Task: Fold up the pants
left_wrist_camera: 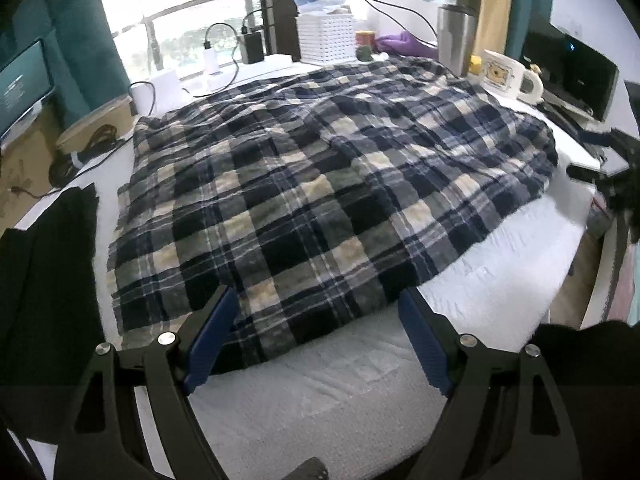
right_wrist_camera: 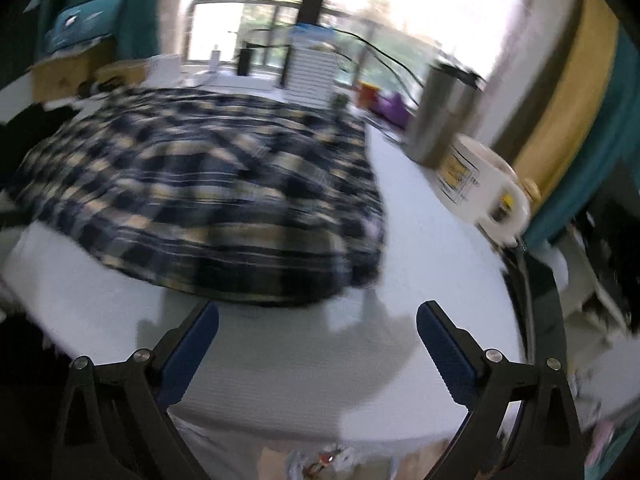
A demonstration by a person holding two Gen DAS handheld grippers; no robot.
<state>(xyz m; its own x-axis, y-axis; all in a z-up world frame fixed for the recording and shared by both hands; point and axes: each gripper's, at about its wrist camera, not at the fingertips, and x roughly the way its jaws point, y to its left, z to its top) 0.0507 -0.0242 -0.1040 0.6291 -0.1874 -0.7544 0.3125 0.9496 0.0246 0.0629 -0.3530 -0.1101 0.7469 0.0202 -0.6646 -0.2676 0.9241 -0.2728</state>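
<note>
The pants [left_wrist_camera: 320,184] have a check pattern of navy blue, black, grey and cream, with thin white lines. The table [left_wrist_camera: 340,392] under them is white. The left gripper [left_wrist_camera: 320,316] and the right gripper [right_wrist_camera: 318,320] are black with blue pads. The mug [left_wrist_camera: 508,76] is white with a yellow picture. The tumbler [left_wrist_camera: 456,36] is silver, the curtain [left_wrist_camera: 80,28] is teal, and the basket [left_wrist_camera: 326,36] is white.

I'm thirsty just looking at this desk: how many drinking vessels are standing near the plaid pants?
2. A steel tumbler stands at the far right corner of the table, past the plaid pants. A white printed mug sits just right of it. Others may be hidden behind the clutter.
</note>
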